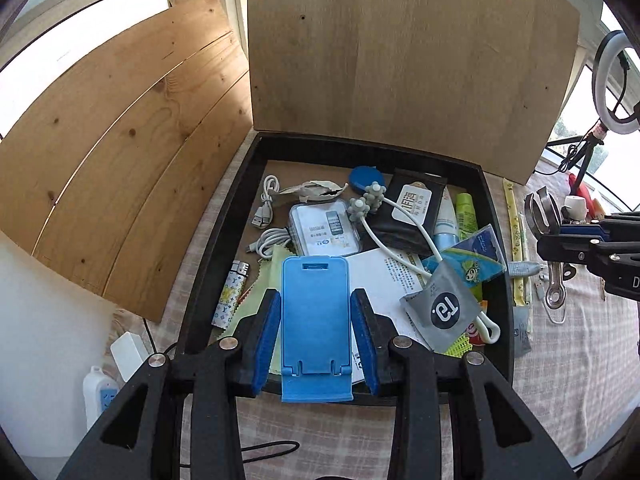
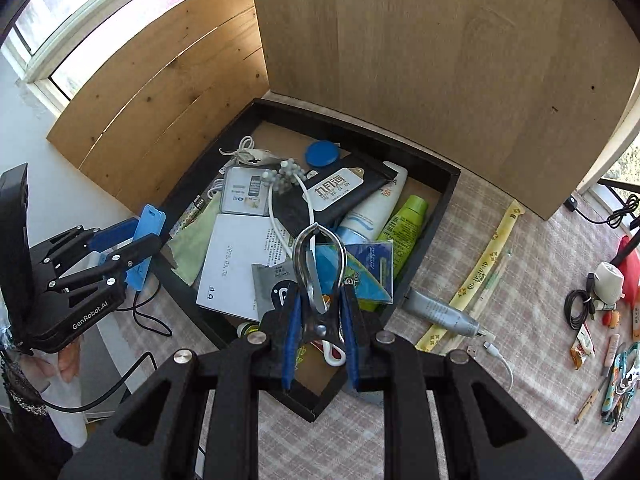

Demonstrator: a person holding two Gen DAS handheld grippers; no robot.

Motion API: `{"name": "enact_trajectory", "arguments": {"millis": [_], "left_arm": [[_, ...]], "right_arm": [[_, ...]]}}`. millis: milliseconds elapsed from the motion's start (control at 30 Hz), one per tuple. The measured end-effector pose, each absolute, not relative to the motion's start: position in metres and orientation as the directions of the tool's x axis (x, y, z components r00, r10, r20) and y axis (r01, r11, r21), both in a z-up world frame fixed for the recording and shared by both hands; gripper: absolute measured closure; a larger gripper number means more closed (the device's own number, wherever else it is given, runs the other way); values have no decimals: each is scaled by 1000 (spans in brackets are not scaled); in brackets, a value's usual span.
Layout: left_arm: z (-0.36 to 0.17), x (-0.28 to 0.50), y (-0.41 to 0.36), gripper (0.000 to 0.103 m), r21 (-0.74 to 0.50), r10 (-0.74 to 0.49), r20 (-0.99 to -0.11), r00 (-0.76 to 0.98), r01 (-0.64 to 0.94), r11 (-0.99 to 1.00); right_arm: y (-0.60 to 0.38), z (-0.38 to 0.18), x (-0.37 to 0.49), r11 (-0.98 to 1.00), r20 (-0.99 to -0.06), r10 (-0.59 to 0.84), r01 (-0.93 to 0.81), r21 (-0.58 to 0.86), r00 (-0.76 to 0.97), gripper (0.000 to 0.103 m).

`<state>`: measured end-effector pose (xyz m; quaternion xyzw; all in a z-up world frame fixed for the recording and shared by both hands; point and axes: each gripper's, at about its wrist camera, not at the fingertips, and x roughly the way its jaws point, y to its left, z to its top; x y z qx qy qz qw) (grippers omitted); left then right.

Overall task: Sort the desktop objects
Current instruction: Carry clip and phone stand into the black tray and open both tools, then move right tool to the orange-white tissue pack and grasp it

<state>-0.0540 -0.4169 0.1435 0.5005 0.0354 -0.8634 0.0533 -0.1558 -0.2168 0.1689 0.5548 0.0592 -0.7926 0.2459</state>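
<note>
Plywood boards (image 1: 400,60) are standing upright behind everything I am working over, leaning on the window side of the checked tablecloth (image 2: 500,264). Below them I am looking down into the shallow black rectangular tray (image 1: 208,280), which is lying on the cloth and is crowded: a white printed card (image 2: 236,268), a black pouch with a white label (image 1: 412,208), a white tube of sunscreen (image 2: 372,208) beside a green tube (image 2: 404,216), a clear-cased white box (image 1: 324,228), a grey foil sachet (image 1: 440,304) and a round blue lid (image 2: 322,154) near the far wall.

I am holding the left gripper (image 1: 316,320) over the tray's near edge, its blue-padded jaws partly apart and pressing both sides of a light blue plastic folding phone stand (image 1: 314,320), which is standing upright between them, clear of the tray's contents.

I am keeping the right gripper (image 2: 320,320) above the tray's near corner, jaws narrowly apart and clamping the hinge end of a shiny metal clip-like tool (image 2: 316,272), whose looped end is pointing out over the tray.

Outside the tray, a grey tube (image 2: 444,312) and a yellow paper chopstick sleeve (image 2: 476,272) are lying on the cloth.
</note>
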Motion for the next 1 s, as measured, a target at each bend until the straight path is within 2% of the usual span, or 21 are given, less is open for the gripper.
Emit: {"name": "enact_trajectory", "arguments": {"millis": [133, 167, 200, 267, 633, 1000], "left_arm": [[147, -62, -434, 67, 23, -112, -854, -508, 178, -984], [147, -64, -439, 55, 20, -121, -855, -504, 201, -979], [147, -65, -442, 50, 11, -121, -853, -507, 216, -976], [148, -66, -446, 51, -3, -115, -848, -517, 220, -975], [147, -78, -398, 57, 7, -75, -852, -518, 131, -991], [155, -96, -277, 57, -14, 25, -840, -541, -24, -1000]], "right_arm": [[-247, 172, -163, -845, -898, -357, 499, 191, -259, 84], [-253, 173, -165, -845, -900, -351, 501, 185, -259, 77], [-256, 174, -168, -851, -899, -349, 491, 185, -266, 66], [-257, 177, -170, -857, -892, -357, 477, 195, -278, 64], [-214, 175, -165, -889, -894, -331, 417, 188, -303, 64], [-82, 173, -150, -949, -900, -261, 265, 172, -350, 64]]}}
